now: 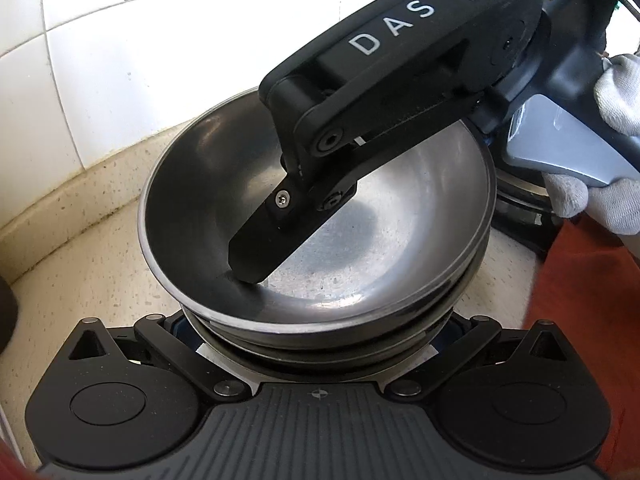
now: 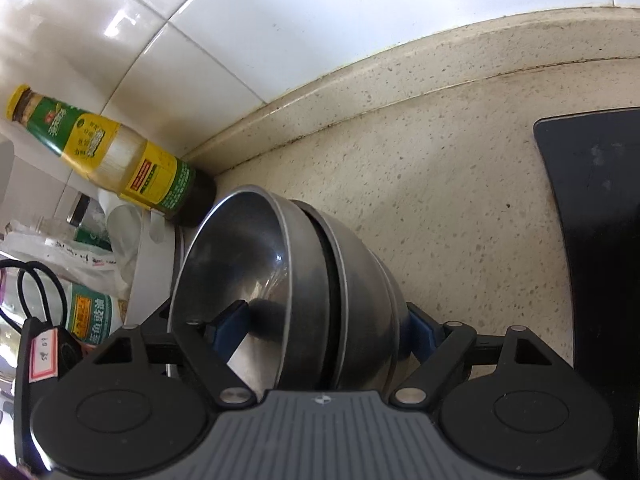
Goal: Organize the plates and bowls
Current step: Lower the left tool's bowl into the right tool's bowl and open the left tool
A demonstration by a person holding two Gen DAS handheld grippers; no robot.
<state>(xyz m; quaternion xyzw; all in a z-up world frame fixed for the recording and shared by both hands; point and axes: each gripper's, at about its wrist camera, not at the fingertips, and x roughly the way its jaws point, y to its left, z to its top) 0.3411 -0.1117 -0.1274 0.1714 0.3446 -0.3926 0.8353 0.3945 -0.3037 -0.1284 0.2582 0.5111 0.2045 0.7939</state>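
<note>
A stack of steel bowls point(image 1: 360, 248) stands on the speckled counter point(image 1: 100, 280). In the left wrist view my left gripper point(image 1: 320, 332) is open wide just in front of the stack's base, its fingers mostly hidden beside the lower bowls. From the upper right my right gripper reaches in, and one of its fingers point(image 1: 260, 248) rests with its tip inside the top bowl. In the right wrist view the right gripper point(image 2: 324, 324) straddles the stack's near wall point(image 2: 312, 280): one blue pad inside the top bowl, the other outside, small gaps showing on both.
A white-tiled wall point(image 1: 100, 60) runs behind the counter. A yellow-and-green oil bottle point(image 2: 112, 152) stands left of the bowls, with bags and jars point(image 2: 88, 312) beyond. A black hob point(image 2: 592, 220) lies to the right. A gloved hand point(image 1: 616, 92) holds the right gripper.
</note>
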